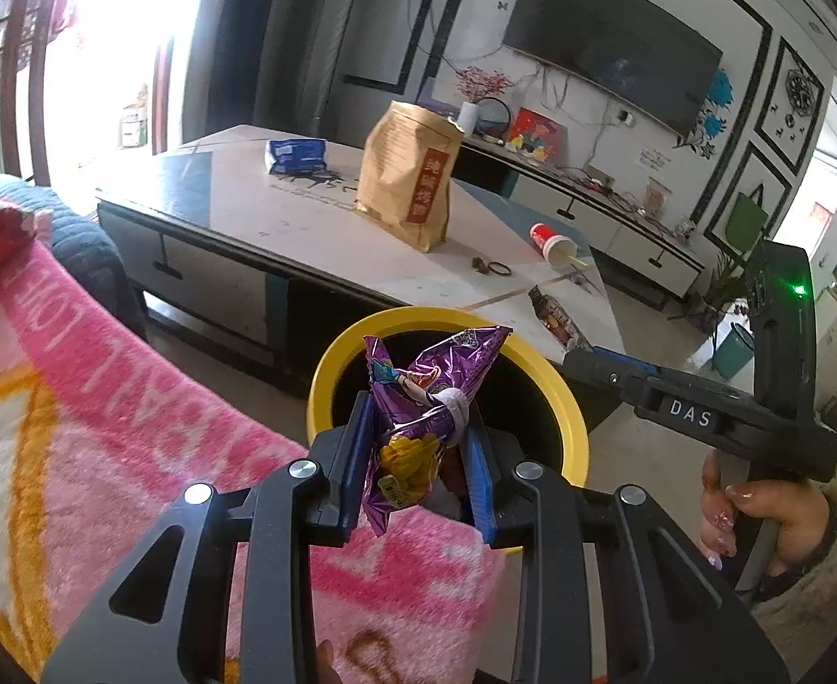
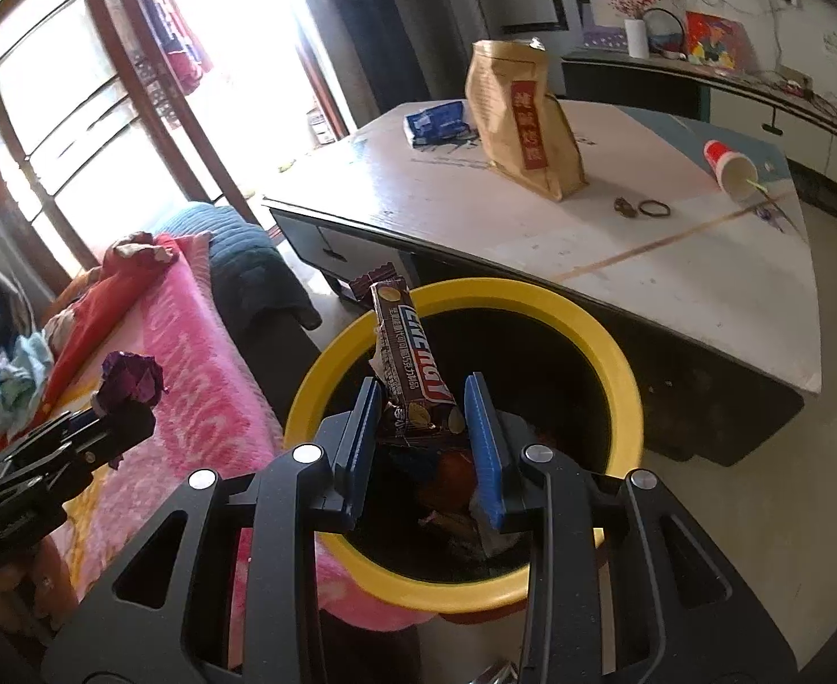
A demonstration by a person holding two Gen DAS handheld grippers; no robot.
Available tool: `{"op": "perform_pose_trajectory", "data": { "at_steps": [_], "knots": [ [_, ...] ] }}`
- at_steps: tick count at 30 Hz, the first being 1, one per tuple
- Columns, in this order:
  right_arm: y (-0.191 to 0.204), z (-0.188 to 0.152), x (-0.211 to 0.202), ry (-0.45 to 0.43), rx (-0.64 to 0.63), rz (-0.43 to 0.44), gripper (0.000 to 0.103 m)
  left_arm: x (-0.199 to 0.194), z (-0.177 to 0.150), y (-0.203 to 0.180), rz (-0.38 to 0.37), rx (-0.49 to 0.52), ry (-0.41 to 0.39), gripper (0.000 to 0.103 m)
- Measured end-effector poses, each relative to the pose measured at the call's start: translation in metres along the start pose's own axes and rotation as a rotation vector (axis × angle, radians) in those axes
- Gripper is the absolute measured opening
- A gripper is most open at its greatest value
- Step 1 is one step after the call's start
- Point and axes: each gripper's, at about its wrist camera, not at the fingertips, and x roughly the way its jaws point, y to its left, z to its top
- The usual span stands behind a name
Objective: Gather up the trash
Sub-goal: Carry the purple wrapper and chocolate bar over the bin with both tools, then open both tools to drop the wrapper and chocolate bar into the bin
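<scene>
left wrist view: two wrappers over the yellow bin

left wrist view shows the left gripper (image 1: 418,456) pinching a purple snack bag (image 1: 418,399). the bag sits between the two blue pads, over the near rim of the yellow bin (image 1: 567,399). the bin stands on the floor between the pink blanket (image 1: 105,427) and the table (image 1: 304,216).

the right gripper (image 2: 424,439) has a brown candy wrapper (image 2: 413,365) between its pads, sticking up over the bin's mouth. the pads look a bit wider than the wrapper, so i cannot tell if they press it or have let go.

both wrappers look thin, light, crinkly and a bit slippery. they squash when squeezed. it seems best to hold them in the middle, where the foil bunches up, so they do not slide out. i think they may flutter as they drop, so let go right over the dark hole.

more things wait on the table. a tall paper bag (image 1: 407,176) stands near the middle. a blue packet (image 1: 296,155) lies toward the far edge. a red cup (image 1: 552,242) lies on its side near the right edge. the cup looks stiff but easy to crush.
</scene>
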Motion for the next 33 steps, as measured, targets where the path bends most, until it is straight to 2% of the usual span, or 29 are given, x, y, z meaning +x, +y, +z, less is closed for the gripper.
{"op": "perform_pose_trajectory", "data": {
  "at_steps": [23, 26, 29, 32, 33],
  "knots": [
    [-0.028, -0.006, 0.009, 0.021, 0.085, -0.035, 0.025, 0.066, 0.028, -0.017, -0.042, 0.048, 0.069, 0.032],
    [-0.03, -0.008, 0.012, 0.029, 0.103, -0.038, 0.025, 0.072, 0.032, -0.019, -0.049, 0.047, 0.074, 0.035],
    [-0.033, -0.009, 0.013, 0.036, 0.116, -0.042, 0.031, 0.074, 0.034, -0.019, -0.052, 0.044, 0.076, 0.039],
    [-0.033, -0.009, 0.01, 0.028, 0.116, -0.048, 0.036, 0.073, 0.034, -0.017, -0.048, 0.037, 0.075, 0.046],
    [-0.033, -0.008, 0.009, 0.024, 0.116, -0.05, 0.038, 0.073, 0.033, -0.016, -0.048, 0.031, 0.075, 0.053]
  ]
}}
